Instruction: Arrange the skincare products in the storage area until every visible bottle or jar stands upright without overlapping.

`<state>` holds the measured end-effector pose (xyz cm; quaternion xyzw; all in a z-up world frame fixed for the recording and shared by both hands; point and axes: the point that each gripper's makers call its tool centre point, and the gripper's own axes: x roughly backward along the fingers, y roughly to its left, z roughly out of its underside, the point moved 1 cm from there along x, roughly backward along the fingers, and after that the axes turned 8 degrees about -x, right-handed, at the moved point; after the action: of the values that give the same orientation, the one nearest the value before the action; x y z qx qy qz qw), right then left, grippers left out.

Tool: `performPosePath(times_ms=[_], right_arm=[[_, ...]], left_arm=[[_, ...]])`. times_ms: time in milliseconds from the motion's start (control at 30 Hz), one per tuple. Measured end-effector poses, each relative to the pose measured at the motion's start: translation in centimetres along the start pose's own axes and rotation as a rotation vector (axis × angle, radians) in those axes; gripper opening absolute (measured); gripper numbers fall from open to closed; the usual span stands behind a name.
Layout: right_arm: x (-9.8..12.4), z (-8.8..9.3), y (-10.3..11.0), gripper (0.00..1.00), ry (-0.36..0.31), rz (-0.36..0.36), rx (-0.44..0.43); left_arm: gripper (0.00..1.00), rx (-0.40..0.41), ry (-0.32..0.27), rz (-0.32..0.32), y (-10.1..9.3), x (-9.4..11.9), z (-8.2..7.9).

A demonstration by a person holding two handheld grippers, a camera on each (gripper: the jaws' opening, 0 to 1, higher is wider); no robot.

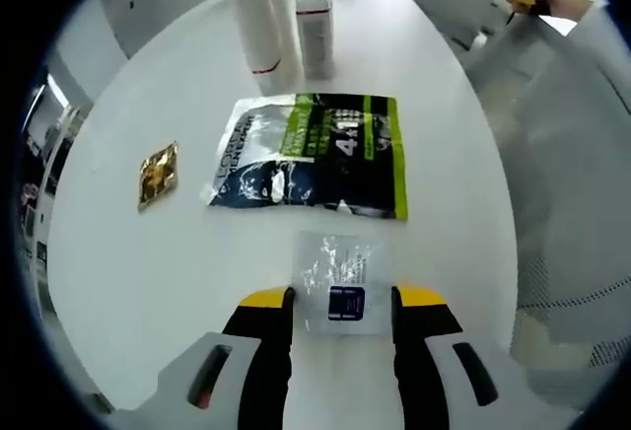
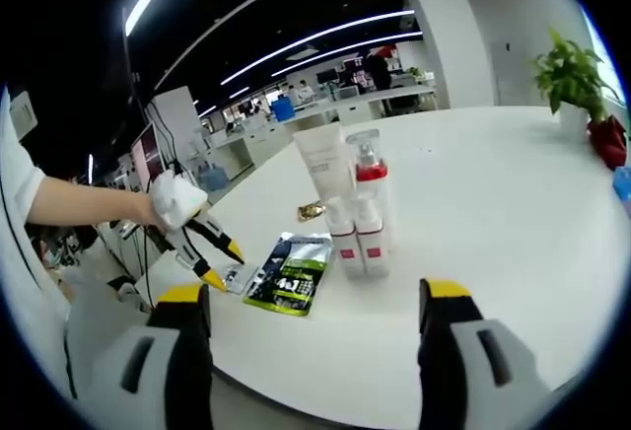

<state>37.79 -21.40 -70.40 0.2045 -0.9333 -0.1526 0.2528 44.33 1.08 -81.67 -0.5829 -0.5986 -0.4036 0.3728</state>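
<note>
The white surface is oval and stands in an open office with ceiling light strips. The left gripper has its jaws open, a clear sachet flat between them. The bottles stand upright at 12 o'clock, beyond a green pouch. The right gripper is wide open, holding nothing.

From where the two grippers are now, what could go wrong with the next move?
1. The clear sachet lies flat between the open left gripper jaws; a flat packet may slip out of a pinch.
2. The white tube and the clear bottle stand close together with two small bottles; a careless sweep by the open right gripper could topple them.
</note>
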Motion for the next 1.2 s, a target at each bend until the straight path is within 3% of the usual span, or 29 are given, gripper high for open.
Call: performPosePath(times_ms=[767, 1200], right_arm=[[0.0, 0.0, 0.0, 0.87, 0.0, -0.002, 0.002], [0.0, 0.1, 0.4, 0.87, 0.005, -0.015, 0.018]], left_arm=[[0.44, 0.044, -0.032, -0.023, -0.1, 0.3, -0.6], [0.52, 0.187, -0.163, -0.082, -1.1, 2.0, -2.1]])
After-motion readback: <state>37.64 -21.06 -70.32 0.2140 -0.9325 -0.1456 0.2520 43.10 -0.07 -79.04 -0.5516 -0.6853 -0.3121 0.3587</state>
